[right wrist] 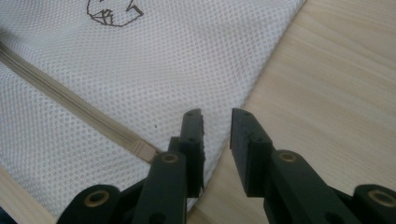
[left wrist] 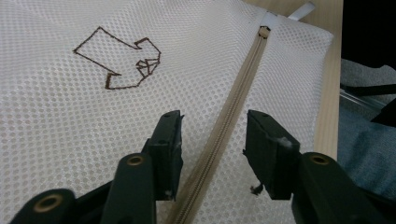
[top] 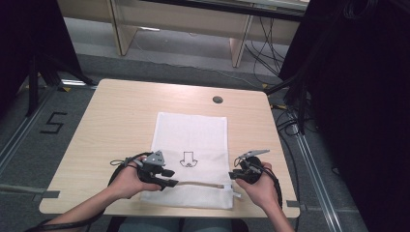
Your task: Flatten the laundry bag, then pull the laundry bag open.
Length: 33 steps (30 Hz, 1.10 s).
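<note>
While both hands sit at the near edge of the table point(top: 106, 111), the left gripper point(left wrist: 212, 133) has its jaws spread apart either side of the beige zipper point(left wrist: 233, 107), pinching nothing. Over at the bag's near right corner, the right gripper point(right wrist: 217, 122) is parted too, hovering over the hem. Past them the white mesh laundry bag point(top: 191, 135) lies flat mid-table, stitched arrow logo point(left wrist: 122, 63) up.
</note>
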Each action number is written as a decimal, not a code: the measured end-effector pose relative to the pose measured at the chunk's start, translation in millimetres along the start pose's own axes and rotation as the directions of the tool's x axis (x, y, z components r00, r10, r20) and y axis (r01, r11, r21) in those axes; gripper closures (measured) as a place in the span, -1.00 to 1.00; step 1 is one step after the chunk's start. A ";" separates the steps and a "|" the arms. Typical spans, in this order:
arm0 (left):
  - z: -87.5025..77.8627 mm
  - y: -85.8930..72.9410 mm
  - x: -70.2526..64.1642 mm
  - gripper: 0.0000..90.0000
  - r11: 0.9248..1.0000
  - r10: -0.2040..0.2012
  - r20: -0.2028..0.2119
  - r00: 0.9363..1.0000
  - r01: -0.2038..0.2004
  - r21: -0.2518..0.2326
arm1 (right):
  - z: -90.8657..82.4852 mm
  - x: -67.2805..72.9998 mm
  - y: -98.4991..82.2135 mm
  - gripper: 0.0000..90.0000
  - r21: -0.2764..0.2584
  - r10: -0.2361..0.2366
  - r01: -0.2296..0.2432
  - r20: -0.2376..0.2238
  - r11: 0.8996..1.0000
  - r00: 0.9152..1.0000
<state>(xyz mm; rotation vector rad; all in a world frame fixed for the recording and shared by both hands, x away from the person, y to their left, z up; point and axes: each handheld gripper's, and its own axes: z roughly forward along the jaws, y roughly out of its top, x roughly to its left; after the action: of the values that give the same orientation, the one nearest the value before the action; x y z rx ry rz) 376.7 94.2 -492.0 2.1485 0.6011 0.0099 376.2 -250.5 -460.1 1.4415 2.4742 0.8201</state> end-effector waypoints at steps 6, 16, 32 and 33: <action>-3.9 0.9 1.6 0.04 0.999 -0.022 -0.047 0.999 0.021 -0.035 | -3.1 0.4 -1.4 0.58 -0.027 -0.002 0.003 0.013 1.000 1.000; -3.5 3.4 3.6 -0.02 0.998 -0.040 -0.067 0.997 0.037 -0.055 | 0.0 3.8 -1.5 0.67 -0.014 -0.027 0.027 -0.003 1.000 1.000; -7.9 1.5 3.8 0.10 0.996 -0.040 -0.095 0.995 0.032 -0.083 | 3.9 12.3 1.5 1.00 0.070 0.016 -0.016 -0.001 0.997 1.000; -7.8 2.0 3.4 0.10 0.995 -0.053 -0.098 0.994 0.044 -0.088 | 4.5 14.8 2.1 1.00 0.088 0.034 -0.034 -0.002 0.996 0.999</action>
<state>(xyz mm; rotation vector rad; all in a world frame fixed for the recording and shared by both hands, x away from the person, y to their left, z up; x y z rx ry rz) 378.8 100.6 -486.4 2.0591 0.6984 0.1157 371.9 -235.5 -460.8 1.5163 2.5248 0.7294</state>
